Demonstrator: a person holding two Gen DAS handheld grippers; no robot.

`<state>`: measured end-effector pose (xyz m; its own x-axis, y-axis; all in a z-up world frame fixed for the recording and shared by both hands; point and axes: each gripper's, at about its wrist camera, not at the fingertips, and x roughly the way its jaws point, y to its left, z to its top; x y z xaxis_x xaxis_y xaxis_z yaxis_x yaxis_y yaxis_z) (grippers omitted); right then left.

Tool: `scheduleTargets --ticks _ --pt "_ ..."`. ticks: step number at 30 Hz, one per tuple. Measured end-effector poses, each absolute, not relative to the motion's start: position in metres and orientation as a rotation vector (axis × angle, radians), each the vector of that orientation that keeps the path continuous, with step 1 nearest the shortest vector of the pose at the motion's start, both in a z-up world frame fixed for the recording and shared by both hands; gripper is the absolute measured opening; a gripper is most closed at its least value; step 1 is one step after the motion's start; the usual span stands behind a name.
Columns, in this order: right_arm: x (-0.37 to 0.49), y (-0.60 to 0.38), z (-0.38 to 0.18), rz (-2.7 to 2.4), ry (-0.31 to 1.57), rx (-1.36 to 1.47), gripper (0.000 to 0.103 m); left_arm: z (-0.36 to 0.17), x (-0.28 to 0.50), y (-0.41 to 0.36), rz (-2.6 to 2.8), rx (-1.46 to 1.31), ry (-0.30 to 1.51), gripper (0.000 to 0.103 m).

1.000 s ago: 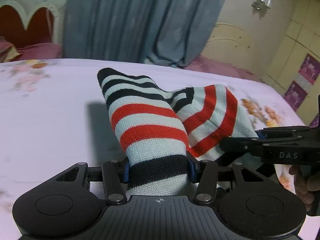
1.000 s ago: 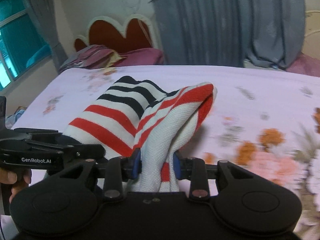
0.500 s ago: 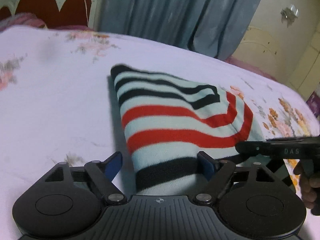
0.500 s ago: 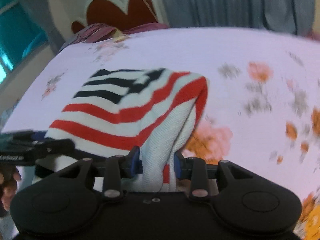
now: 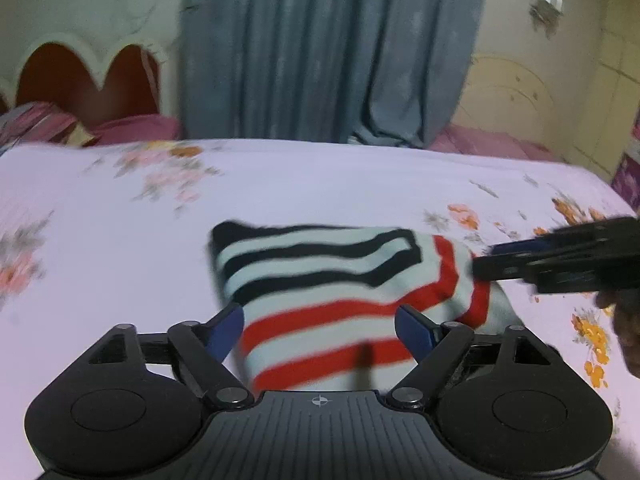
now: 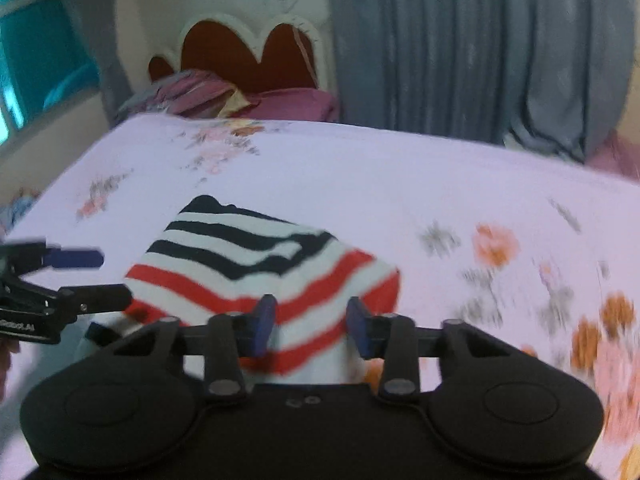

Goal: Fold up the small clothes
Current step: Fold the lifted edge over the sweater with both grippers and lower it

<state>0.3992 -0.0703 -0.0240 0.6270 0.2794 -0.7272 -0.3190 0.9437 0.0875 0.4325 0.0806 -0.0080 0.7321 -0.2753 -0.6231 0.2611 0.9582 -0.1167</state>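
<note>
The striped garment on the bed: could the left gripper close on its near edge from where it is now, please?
Probably yes: the left gripper is open, its pads either side of the striped garment, nothing between.

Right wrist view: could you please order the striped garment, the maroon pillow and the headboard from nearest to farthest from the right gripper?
1. Striped garment, just ahead of the right gripper.
2. Maroon pillow, at the bed's far end.
3. Headboard, behind it.
</note>
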Motion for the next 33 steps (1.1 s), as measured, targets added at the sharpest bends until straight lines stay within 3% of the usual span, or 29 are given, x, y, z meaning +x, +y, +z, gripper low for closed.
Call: scheduleTargets --ticks 1,4,12,19,26,30,33 --pt "0.405 -0.064 -0.028 0.347 0.838 -0.065 0.028 -0.008 0.439 0.074 -0.306 -0.002 0.700 0.071" --pt "0.420 -0.057 -0.047 0.316 0.907 -0.129 0.022 -0.025 0.456 0.058 -0.319 0.045 0.784 0.065" --pt "0.416 -0.068 -0.065 0.303 0.938 -0.104 0.023 -0.039 0.451 0.047 -0.313 0.097 0.779 0.065" --pt "0.372 -0.070 -0.026 0.372 0.850 -0.108 0.026 -0.006 0.405 0.054 -0.317 0.081 0.699 0.065" --pt "0.307 -0.062 -0.027 0.476 0.860 -0.219 0.020 -0.022 0.345 0.049 -0.346 0.106 0.714 0.065" --pt "0.308 -0.058 -0.046 0.422 0.893 -0.270 0.005 -0.038 0.334 0.053 -0.333 0.123 0.724 0.065" --pt "0.305 -0.057 -0.051 0.401 0.889 -0.281 0.004 -0.044 0.327 0.060 -0.325 0.100 0.736 0.065"
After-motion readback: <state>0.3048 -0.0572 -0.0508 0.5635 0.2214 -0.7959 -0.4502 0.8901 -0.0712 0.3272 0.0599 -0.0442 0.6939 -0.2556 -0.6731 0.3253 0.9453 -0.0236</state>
